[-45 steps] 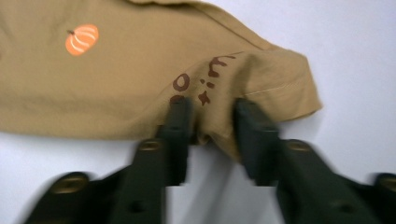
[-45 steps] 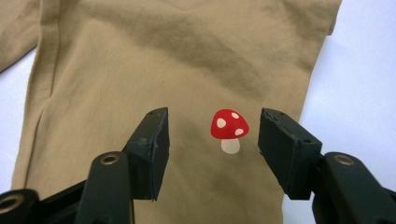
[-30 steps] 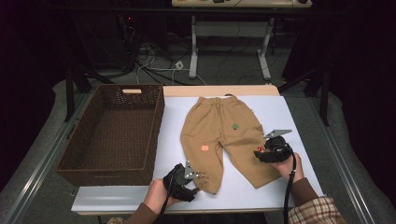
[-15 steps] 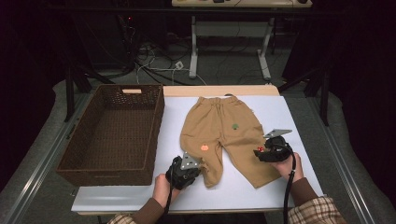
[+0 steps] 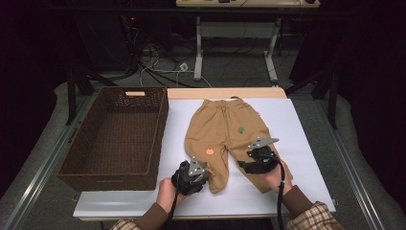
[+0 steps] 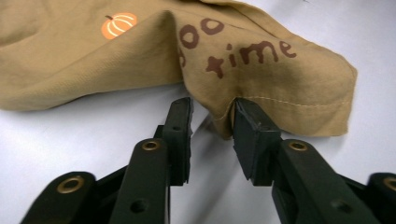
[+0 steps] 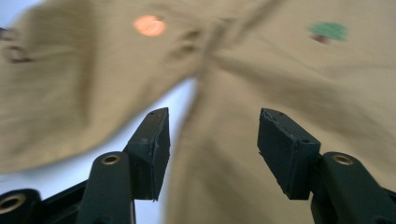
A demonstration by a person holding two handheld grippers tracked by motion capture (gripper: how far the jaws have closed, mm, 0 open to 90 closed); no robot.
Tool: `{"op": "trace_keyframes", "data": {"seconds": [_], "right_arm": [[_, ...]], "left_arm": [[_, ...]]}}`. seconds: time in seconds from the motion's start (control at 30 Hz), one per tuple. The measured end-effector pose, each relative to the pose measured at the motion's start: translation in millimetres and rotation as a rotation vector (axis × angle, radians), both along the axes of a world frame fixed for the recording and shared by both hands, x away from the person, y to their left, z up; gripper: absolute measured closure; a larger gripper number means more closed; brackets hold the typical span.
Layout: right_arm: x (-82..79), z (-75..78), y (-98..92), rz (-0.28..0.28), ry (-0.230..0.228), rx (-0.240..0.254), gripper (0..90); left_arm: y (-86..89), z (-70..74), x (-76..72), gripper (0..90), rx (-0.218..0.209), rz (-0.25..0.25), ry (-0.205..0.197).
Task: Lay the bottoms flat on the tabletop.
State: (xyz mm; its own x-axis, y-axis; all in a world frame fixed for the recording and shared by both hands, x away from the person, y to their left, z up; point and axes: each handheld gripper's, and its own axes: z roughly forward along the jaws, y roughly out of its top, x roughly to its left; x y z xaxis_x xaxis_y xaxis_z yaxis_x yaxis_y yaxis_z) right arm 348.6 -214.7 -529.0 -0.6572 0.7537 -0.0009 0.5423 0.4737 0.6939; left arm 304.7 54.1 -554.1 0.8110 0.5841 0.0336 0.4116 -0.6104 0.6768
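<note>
White counter [image 5: 297, 143] in a dark room: tan trousers [image 5: 225, 129] lie flat beside the basket [image 5: 115, 134], unfolded; my left claw [image 6: 212, 121] has just reopened off the hem, right claw [image 7: 212, 135] half-open, empty over a leg.

Tan child's trousers [image 5: 225, 139] lie flat on the white table, waistband toward twelve o'clock, legs toward six, bearing an orange pumpkin and a green tree.

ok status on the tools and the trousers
Left tool at trouser-leg hem, jaws just reopening, hem edge between them. Right tool open over the other leg. Tan trousers flat on the table. Nothing in the way.
</note>
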Motion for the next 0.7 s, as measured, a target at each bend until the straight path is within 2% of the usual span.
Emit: {"op": "trace_keyframes", "data": {"seconds": [0.07,0.2,0.33,0.5,0.53,0.57,0.6,0.63,0.7], "right_arm": [[-0.8,-3.1,13.9,0.02,0.009,0.006,42.7],[0.1,-6.1,26.8,0.04,0.012,0.012,43.4],[-1.1,-11.3,41.2,0.084,0.026,-0.006,49.1],[-1.6,-19.6,47.3,0.099,0.035,-0.047,67.1],[-0.6,-22.2,46.9,0.093,0.042,-0.043,70.2],[1.1,-23.1,44.1,0.098,0.049,-0.027,78.2],[1.2,-22.9,43.7,0.098,0.051,-0.028,81.9],[1.3,-23.5,43.5,0.098,0.057,-0.015,85.6],[0.2,-22.8,43.9,0.098,0.052,-0.023,89.1]], "left_arm": [[-1.7,-1.3,-0.1,69.8,0.005,0.001,-0.002],[-2.4,-1.9,1.3,70.7,-0.001,0.007,-0.008],[-2.2,-2.7,3.5,72.0,-0.013,0.004,-0.014],[-1.8,-4.5,6.0,76.5,-0.032,-0.007,-0.015],[-1.7,-4.3,5.7,78.5,-0.032,-0.009,-0.017],[-1.5,-3.9,5.2,82.3,-0.034,-0.011,-0.021],[-1.0,-3.0,4.4,84.1,-0.039,-0.015,-0.024],[-0.7,-2.3,4.1,85.1,-0.04,-0.019,-0.025],[-0.3,-0.4,2.6,86.0,-0.036,-0.028,-0.027]]}}
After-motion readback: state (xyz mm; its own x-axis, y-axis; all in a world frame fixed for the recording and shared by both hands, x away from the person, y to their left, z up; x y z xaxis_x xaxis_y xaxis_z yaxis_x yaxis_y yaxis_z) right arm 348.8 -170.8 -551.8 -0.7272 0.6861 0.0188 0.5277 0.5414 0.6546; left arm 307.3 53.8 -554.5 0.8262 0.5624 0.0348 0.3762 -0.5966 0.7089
